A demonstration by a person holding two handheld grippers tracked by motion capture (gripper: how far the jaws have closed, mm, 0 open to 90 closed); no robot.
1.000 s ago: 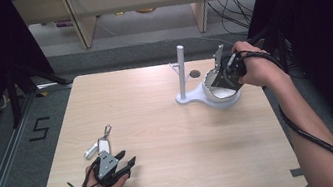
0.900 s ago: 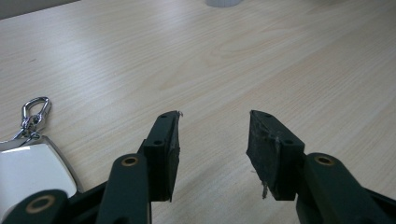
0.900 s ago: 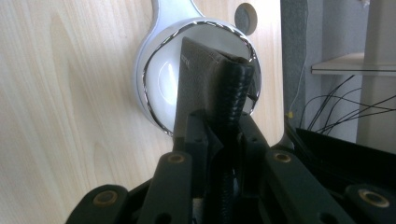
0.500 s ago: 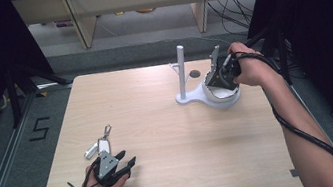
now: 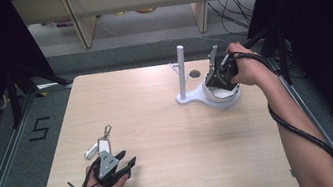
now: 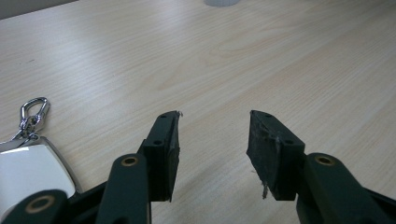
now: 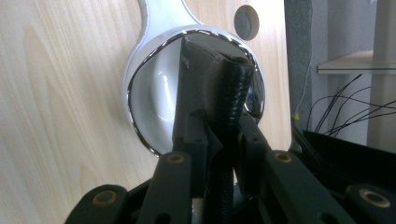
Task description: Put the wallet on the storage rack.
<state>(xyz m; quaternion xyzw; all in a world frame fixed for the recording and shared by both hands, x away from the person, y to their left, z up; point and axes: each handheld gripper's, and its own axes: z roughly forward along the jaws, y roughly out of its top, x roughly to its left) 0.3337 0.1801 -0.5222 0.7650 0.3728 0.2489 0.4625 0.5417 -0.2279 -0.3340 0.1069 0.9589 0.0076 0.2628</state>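
Left side first: our left gripper [image 5: 127, 164] rests near the front edge of the pale wooden table [image 5: 161, 140], jaws spread wide with nothing but bare wood between the pads [image 6: 168, 154]. Just left of those fingertips lies a small silver key fob with a chrome snap clasp [image 5: 103, 143], and touching it on its far side a little white cylindrical piece [image 5: 90, 150]; neither is touched

Moving right: a white stand with an upright post and a chrome-rimmed round dish at its base [image 5: 183, 78]. Our right gripper [image 5: 215, 72] hangs directly over that dish [image 7: 154, 98], jaws clamped on a flat black leather-look wallet [image 7: 212, 88], held on edge with its far end pointing down into the bowl

Progress as we judge it: wallet picked up and brought over the dish, so most of the carry looks done. Left: lower it in, release, back off. Fob pieces look like a later job for the left hand

Hard to read: whether the wallet's lower end touches the dish, since the wallet itself covers the contact. Fob is cut off at the left gripper view's edge. A dark round spot [image 5: 195, 74] on the table beyond the stand, could be a hole or a sticker
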